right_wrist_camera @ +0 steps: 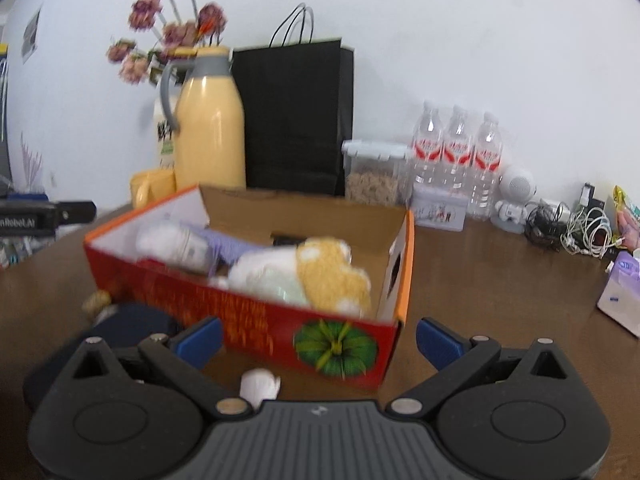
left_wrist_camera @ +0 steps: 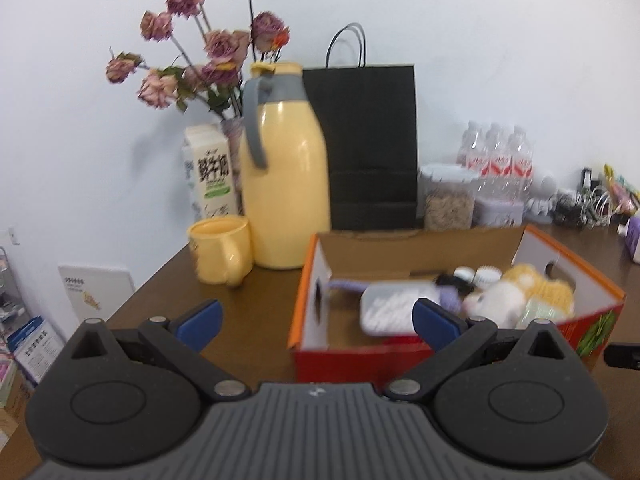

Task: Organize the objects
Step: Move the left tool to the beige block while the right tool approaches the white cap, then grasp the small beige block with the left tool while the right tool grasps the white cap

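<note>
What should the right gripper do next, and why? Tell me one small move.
Probably lower the open right gripper onto the small white object lying on the table just in front of the red box; it sits outside while other items are already boxed.

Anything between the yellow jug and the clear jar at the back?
The black paper bag stands between the jug and the jar, seen in both wrist views.

Milk carton (left_wrist_camera: 210, 172) — Chinese characters, black bar (right_wrist_camera: 28, 222) — "nRebeLAI"
</note>
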{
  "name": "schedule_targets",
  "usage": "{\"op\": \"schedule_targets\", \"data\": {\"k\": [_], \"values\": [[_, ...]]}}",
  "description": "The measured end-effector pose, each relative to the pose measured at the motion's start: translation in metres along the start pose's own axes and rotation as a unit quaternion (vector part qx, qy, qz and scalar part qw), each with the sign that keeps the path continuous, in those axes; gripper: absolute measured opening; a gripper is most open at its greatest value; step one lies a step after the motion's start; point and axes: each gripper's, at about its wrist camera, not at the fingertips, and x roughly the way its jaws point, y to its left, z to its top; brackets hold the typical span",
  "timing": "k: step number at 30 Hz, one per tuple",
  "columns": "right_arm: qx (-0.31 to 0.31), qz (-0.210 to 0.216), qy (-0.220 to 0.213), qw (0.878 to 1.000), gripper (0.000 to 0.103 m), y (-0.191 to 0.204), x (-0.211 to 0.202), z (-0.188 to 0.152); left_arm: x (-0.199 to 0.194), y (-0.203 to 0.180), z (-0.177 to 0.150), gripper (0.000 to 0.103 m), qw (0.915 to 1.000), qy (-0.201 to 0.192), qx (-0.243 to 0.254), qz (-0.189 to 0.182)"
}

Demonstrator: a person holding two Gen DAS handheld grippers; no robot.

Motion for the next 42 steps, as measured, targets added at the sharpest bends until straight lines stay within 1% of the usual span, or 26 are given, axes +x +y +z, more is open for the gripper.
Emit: {"op": "schedule_targets", "data": {"k": [6,9,14,18,25,29,30,32,33,38,42], "values": [[-0.012,0.010,0.046,0.999,0.103,0.008,0.007,-0.023,0.005,0.015,-0.025,0.103,0.9987,0.051,-0.003,0.007],[-0.018,0.009,0.059,0.998,0.103,0.013,0.012,-0.028,0.005,0.019,-0.033,0.103,0.9979,0.064,-0.001,0.009],[-0.014,0.009,0.077,0.997,0.103,0.013,0.022,-0.030,0.013,0.017,-0.041,0.103,0.9958,0.090,0.013,0.014],[-0.010,0.008,0.089,0.996,0.103,0.013,0.031,-0.032,0.026,0.015,-0.048,0.103,0.9931,0.116,0.015,0.013],[0.014,0.020,0.093,0.995,0.103,0.009,0.040,-0.031,0.048,0.013,-0.053,0.103,0.9878,0.153,0.016,0.025],[0.016,0.017,0.087,0.996,0.103,0.010,0.044,-0.030,0.056,0.018,-0.053,0.103,0.9883,0.151,0.001,0.022],[0.017,0.015,0.087,0.996,0.103,0.010,0.045,-0.030,0.058,0.020,-0.053,0.103,0.9882,0.152,-0.007,0.019],[0.021,0.011,0.088,0.996,0.103,0.010,0.048,-0.028,0.064,0.029,-0.052,0.103,0.9861,0.161,-0.040,0.003],[0.024,0.007,0.088,0.996,0.103,0.010,0.049,-0.027,0.065,0.031,-0.052,0.103,0.9860,0.161,-0.044,0.005],[0.040,-0.014,0.088,0.995,0.103,0.009,0.058,-0.023,0.068,0.031,-0.050,0.103,0.9858,0.162,-0.045,0.009],[0.042,-0.019,0.087,0.995,0.103,0.010,0.061,-0.022,0.068,0.031,-0.049,0.103,0.9858,0.162,-0.044,0.010]]}}
